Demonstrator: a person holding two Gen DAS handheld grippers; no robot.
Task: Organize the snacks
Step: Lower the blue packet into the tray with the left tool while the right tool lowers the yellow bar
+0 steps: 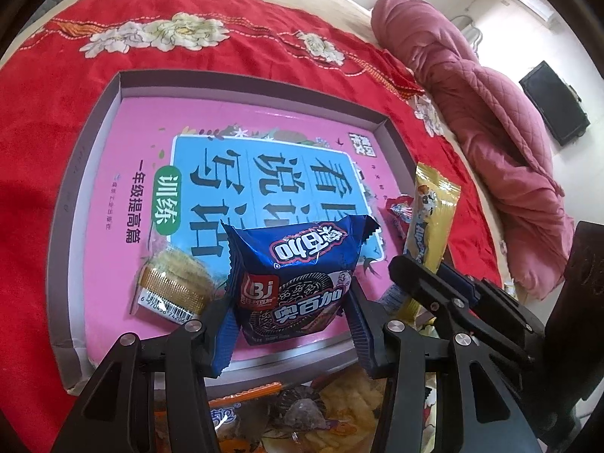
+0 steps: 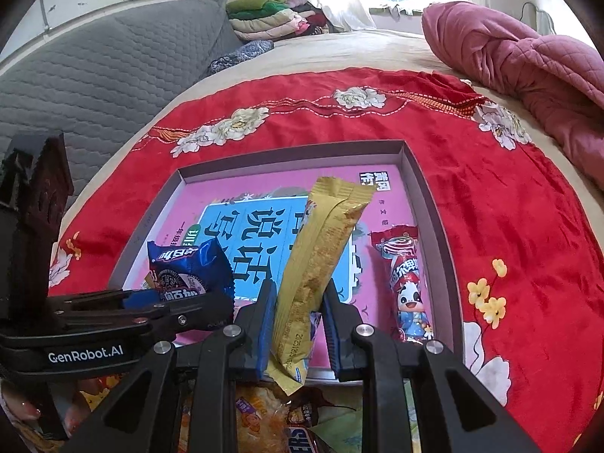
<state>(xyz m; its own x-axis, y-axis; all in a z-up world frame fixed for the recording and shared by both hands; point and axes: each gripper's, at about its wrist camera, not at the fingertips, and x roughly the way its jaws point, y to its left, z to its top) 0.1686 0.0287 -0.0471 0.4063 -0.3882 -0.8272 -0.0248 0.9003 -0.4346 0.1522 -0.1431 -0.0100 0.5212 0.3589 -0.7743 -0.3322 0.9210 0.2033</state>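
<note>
Snack packs in box: four (image 1: pixel 298 283); tongs: two (image 2: pixel 296 324)

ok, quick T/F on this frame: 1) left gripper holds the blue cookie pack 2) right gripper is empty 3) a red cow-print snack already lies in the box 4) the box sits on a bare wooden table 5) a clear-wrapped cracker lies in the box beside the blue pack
1) True. The left gripper is shut on the blue cookie pack.
2) False. The right gripper is shut on a yellow snack stick.
3) True. The red cow snack lies in the box, near its right wall.
4) False. The box sits on a red floral cloth spread over a bed.
5) True. The clear-wrapped cracker lies on the box floor to the pack's left.
</note>
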